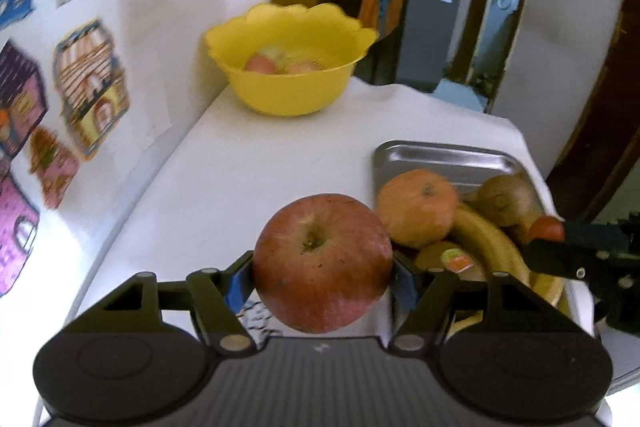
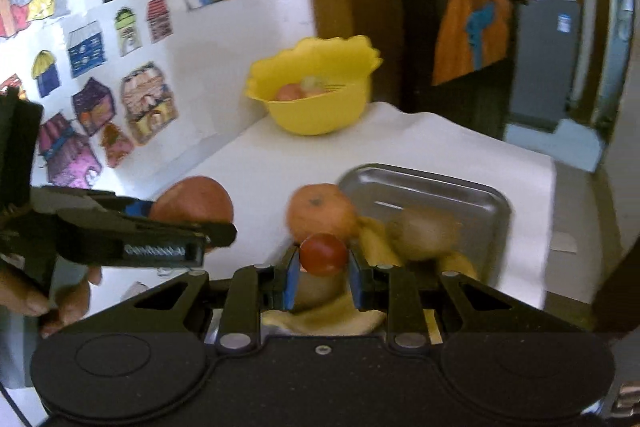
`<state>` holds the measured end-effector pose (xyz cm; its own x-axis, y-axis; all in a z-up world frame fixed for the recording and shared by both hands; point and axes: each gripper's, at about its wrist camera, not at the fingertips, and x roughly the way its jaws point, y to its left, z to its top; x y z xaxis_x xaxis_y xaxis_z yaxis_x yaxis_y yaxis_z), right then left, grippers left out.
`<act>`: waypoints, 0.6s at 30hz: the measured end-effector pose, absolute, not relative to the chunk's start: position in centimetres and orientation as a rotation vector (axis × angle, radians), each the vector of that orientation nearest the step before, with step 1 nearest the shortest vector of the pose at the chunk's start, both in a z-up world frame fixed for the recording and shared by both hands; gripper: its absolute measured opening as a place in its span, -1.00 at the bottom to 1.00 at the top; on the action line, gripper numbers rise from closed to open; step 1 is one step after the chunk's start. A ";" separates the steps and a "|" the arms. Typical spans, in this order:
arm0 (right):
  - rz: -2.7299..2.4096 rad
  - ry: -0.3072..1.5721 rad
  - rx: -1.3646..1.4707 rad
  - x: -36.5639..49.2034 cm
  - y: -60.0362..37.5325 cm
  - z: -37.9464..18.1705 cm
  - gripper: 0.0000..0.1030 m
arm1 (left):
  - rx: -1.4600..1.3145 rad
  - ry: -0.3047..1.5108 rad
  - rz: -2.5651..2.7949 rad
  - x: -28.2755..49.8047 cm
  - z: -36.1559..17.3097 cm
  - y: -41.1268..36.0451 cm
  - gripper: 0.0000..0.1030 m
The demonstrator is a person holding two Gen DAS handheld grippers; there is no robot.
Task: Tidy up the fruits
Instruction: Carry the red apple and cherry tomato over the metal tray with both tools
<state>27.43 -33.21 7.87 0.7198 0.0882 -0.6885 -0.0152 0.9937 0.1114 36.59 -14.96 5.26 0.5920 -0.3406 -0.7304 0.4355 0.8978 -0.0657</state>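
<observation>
Between the blue pads of my left gripper (image 1: 322, 269) sits the apple (image 1: 323, 261), clamped across its widest part with the stem dimple facing up, so the round sides cannot roll out. It hangs clear of the white counter (image 1: 248, 167), beside the near-left corner of the steel tray (image 1: 440, 155). My right gripper (image 2: 324, 261) is closed nearly as far as it goes on a small red fruit (image 2: 324, 254), probably a tomato, though blur makes that a guess; so small a thing needs the pads pinching close. It too is lifted, above the fruit left in the tray.

I judge both are meant for the yellow bowl (image 1: 292, 87) at the counter's far end against the wall, since two or three reddish fruits (image 1: 280, 63) already lie in it, apparently gathered by kind. Behind stay the orange (image 1: 416, 207), a banana (image 1: 488, 239), a kiwi (image 1: 504, 197) and another stickered fruit (image 1: 448, 257), crowded at the tray's near end with its far half bare. Carrying one fruit in each gripper saves a trip, but the bowl's mouth looks narrow for two grippers together, so I expect to let go one at a time.
</observation>
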 end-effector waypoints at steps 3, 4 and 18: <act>0.028 0.770 0.104 26.4 -34.3 7.6 -0.47 | 0.131 0.807 -0.484 36.1 5.8 -16.4 0.41; 0.019 0.770 0.102 26.1 -34.6 7.5 -0.47 | 0.132 0.802 -0.495 35.8 6.0 -16.8 0.41; -0.001 0.813 0.120 22.8 -38.0 6.4 -0.46 | 0.148 0.784 -0.586 33.0 5.6 -22.5 0.41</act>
